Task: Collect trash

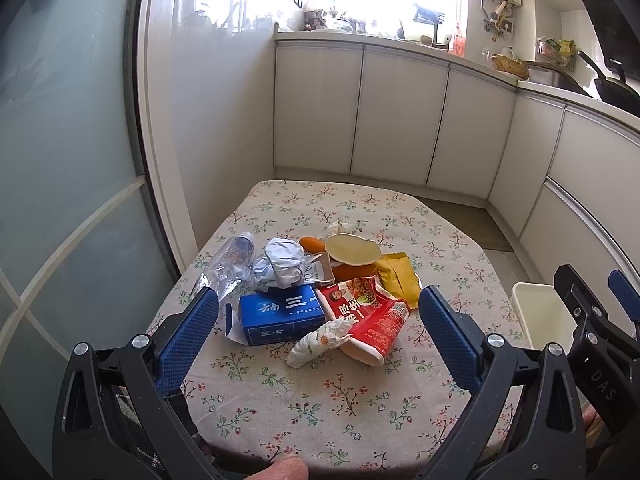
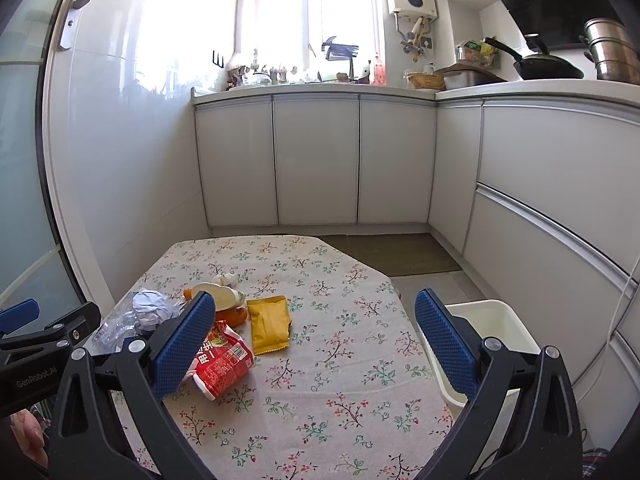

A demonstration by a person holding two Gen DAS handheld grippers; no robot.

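Observation:
A heap of trash lies on the flowered tablecloth [image 1: 320, 408]: a blue carton [image 1: 280, 314], a red noodle cup [image 1: 370, 320], a yellow packet [image 1: 398, 278], crumpled paper [image 1: 282, 266], a crushed clear bottle [image 1: 232, 260], a white wrapper [image 1: 320, 340] and a round lid [image 1: 352, 249]. My left gripper [image 1: 318, 334] is open above the near side of the heap, holding nothing. My right gripper [image 2: 314, 344] is open too, further right, with the red cup [image 2: 220, 364] and yellow packet [image 2: 270, 324] near its left finger. A white bin [image 2: 496, 336] stands on the floor beside the table's right edge.
White kitchen cabinets [image 2: 316, 160] wrap around the far and right sides, with a wok [image 2: 548, 68] and pots on the counter. A frosted glass door [image 1: 60, 200] stands at left. A floor mat [image 2: 396, 254] lies beyond the table.

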